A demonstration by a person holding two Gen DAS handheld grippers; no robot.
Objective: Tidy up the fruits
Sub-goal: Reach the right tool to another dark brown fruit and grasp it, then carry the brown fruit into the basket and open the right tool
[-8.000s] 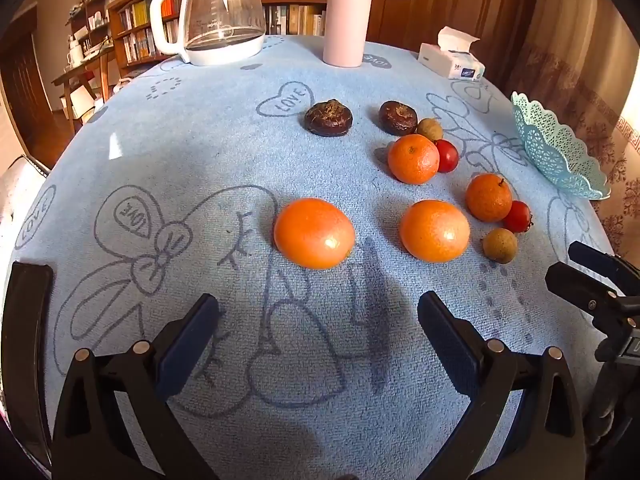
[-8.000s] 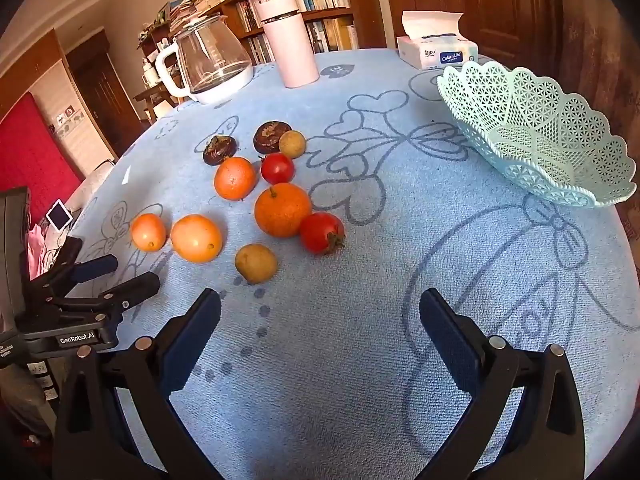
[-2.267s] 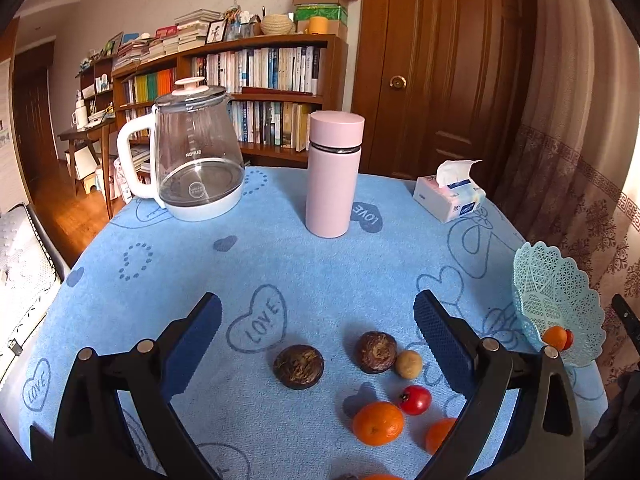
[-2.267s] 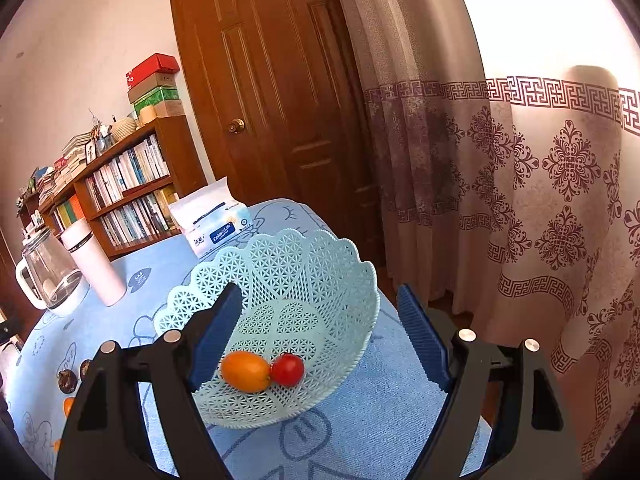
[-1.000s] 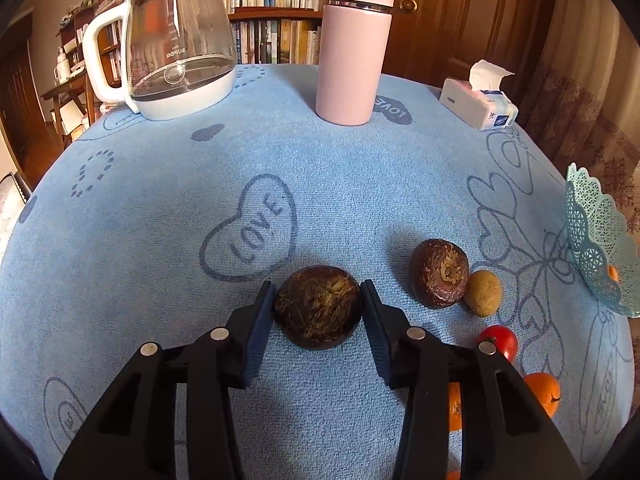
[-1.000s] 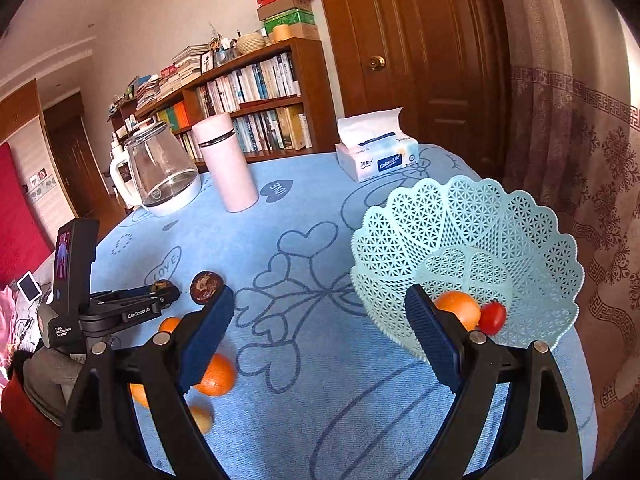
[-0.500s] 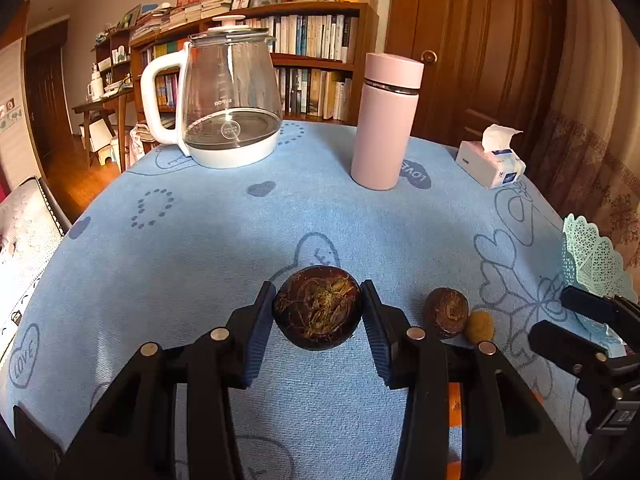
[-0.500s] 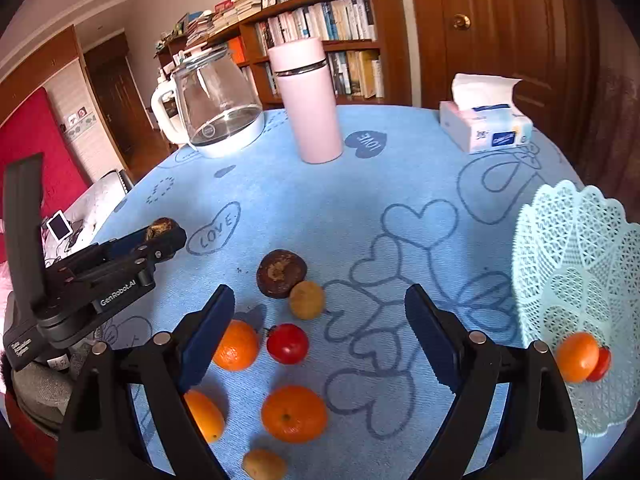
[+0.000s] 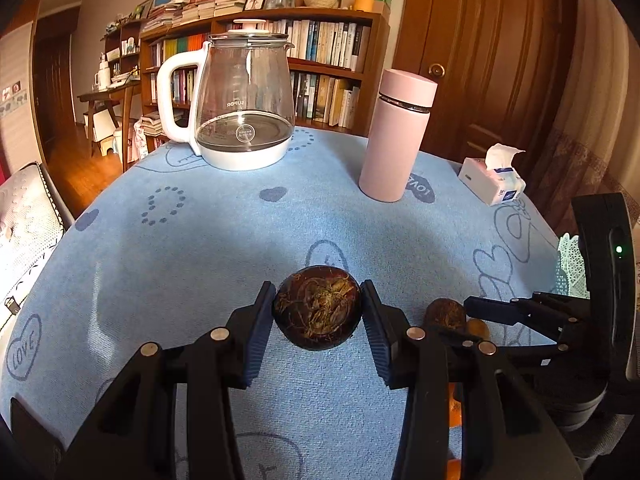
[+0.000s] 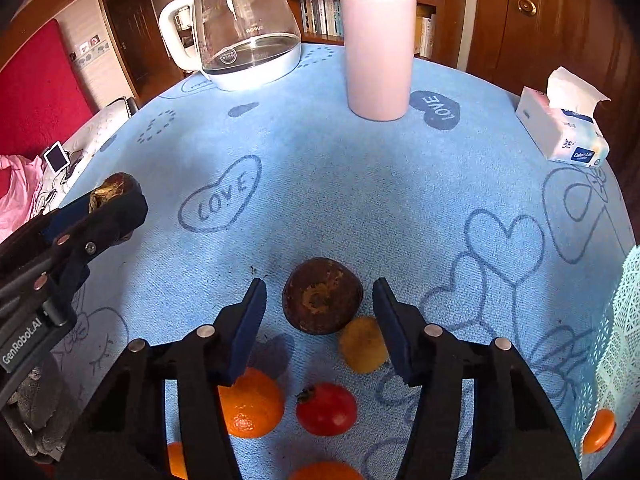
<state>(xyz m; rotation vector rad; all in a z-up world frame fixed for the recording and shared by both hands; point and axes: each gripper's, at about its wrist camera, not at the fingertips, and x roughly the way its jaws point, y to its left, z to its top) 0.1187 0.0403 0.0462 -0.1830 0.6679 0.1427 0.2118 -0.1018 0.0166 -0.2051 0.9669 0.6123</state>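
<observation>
My left gripper [image 9: 318, 314] is shut on a dark brown wrinkled fruit [image 9: 318, 312] and holds it above the blue tablecloth [image 9: 200, 248]. It shows at the left of the right wrist view [image 10: 112, 196]. My right gripper [image 10: 320, 312] is open, its jaws on either side of a second dark brown fruit [image 10: 322, 296] that lies on the cloth. A small yellow-brown fruit [image 10: 362, 344], a red tomato [image 10: 326, 408] and an orange [image 10: 250, 406] lie close below it. The mint lattice basket [image 10: 616, 344] at the right edge holds an orange [image 10: 598, 430].
A glass kettle [image 9: 244, 112] and a pink flask [image 9: 396, 136] stand at the back of the table. A tissue box [image 9: 492, 180] lies at the back right. A bookshelf [image 9: 320, 56] and a wooden door [image 9: 488, 60] are behind.
My left gripper has lifted the dark fruit off the cloth. My right gripper has left the basket and come down with its open jaws around the second dark fruit.
</observation>
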